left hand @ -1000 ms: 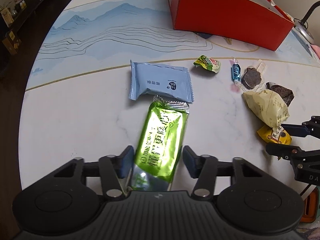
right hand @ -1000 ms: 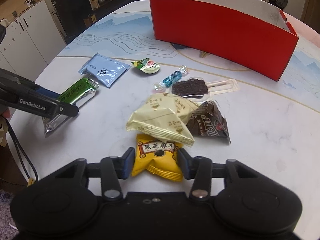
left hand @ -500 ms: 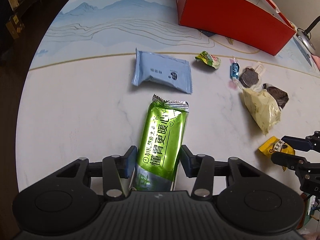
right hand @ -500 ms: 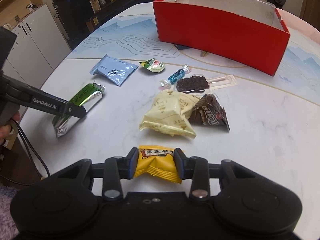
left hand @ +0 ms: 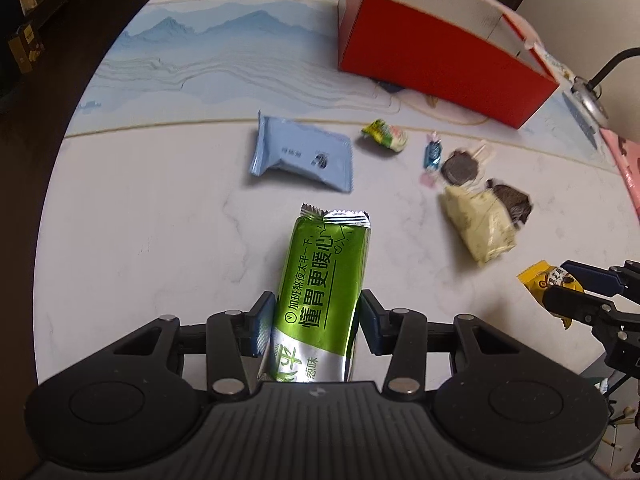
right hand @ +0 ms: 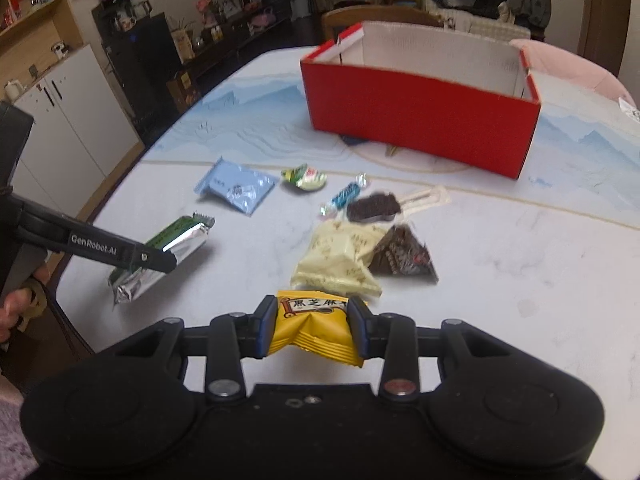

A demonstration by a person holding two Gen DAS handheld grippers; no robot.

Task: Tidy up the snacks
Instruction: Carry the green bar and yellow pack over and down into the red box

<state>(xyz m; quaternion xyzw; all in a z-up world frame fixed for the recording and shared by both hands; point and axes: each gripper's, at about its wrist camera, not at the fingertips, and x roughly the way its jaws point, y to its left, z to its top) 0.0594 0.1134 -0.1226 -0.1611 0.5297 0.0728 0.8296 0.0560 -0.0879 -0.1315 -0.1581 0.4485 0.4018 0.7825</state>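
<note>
My left gripper (left hand: 316,326) is shut on a green foil snack bar (left hand: 324,276) and holds it lifted above the white table (left hand: 160,240); the bar also shows in the right wrist view (right hand: 168,256). My right gripper (right hand: 312,330) is shut on a yellow snack packet (right hand: 314,330), lifted off the table; the packet also shows in the left wrist view (left hand: 548,280). The open red box (right hand: 420,120) stands at the far side of the table, and it also shows in the left wrist view (left hand: 436,52).
On the table lie a light blue packet (right hand: 236,188), a small green-white candy (right hand: 304,176), a blue wrapped candy (right hand: 346,196), a dark chocolate lolly (right hand: 374,208), a cream packet (right hand: 336,260) and a dark brown packet (right hand: 404,256). A lamp (left hand: 592,92) stands at the right.
Both grippers closed on their snacks and lifted them off the table. The yellow packet has come away from the cream packet. Both views now look from higher and further back.
</note>
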